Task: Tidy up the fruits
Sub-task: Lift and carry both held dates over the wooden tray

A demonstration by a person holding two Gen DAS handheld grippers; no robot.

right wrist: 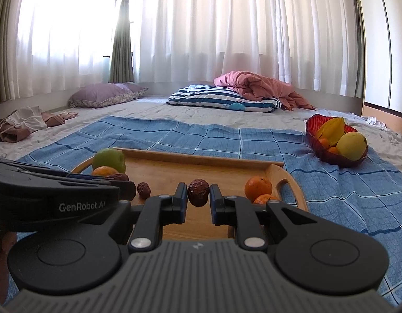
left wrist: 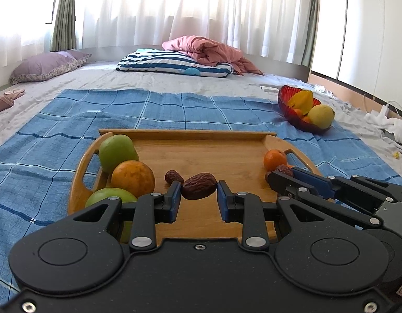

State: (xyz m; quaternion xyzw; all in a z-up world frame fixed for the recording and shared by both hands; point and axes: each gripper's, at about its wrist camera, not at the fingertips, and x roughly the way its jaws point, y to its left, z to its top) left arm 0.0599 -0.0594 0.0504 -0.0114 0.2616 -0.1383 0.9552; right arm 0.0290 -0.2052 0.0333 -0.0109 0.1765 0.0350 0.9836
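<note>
Both tools clenched on a date each: left tool (left wrist: 199, 190) on the bigger date (left wrist: 199, 189), right tool (right wrist: 198, 195) on the rounder date (right wrist: 198, 191), both just above the wooden tray (left wrist: 214, 154). Step looks like pick-and-transfer; next move probably needs a carry to the red bowl (right wrist: 311, 127), well right of the tray, then release inside its rim.

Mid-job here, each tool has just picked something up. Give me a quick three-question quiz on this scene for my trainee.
1. True or false: the left tool and the right tool are each shut on a date.
2. Where does the star fruit lie? A) on the wooden tray B) in the red bowl C) on the striped pillow
3. Fill in: a third date lies loose on the ____.

Key: 1 true; 2 B; 3 tray
</note>
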